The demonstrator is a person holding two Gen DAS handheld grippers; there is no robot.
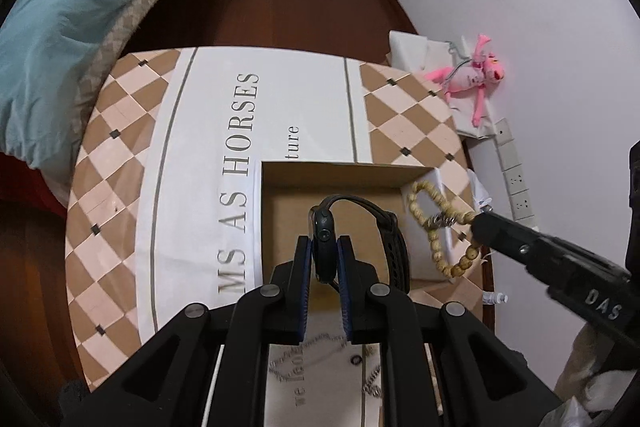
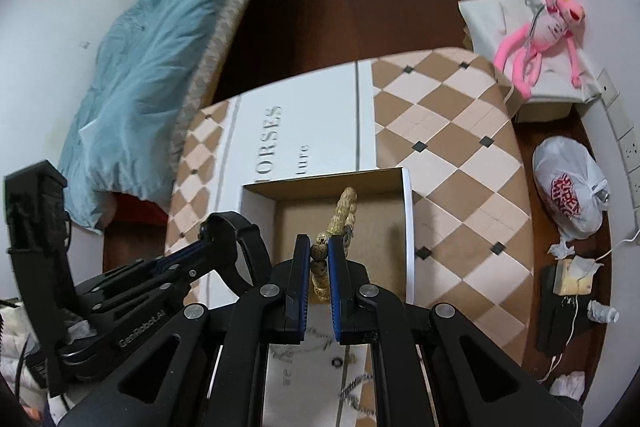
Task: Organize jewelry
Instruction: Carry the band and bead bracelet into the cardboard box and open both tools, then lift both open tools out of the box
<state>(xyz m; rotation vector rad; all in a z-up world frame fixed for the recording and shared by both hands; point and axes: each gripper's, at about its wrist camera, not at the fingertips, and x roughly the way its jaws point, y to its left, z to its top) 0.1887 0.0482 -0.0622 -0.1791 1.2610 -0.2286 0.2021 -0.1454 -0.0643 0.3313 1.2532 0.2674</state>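
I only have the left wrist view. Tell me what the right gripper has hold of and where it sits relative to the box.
Observer: The right gripper is shut on the string of tan wooden beads, pinching one bead between its blue pads.
Operator: Say whether the beads are over the box.
Observer: In the right wrist view the loop hangs over the open brown cardboard box, not resting on its floor.
Operator: Report anything right of the table I can't see.
Observer: A white plastic bag with red print sits on the floor there.
Operator: Confirm my side.
Observer: The left gripper is shut on the black smartwatch.
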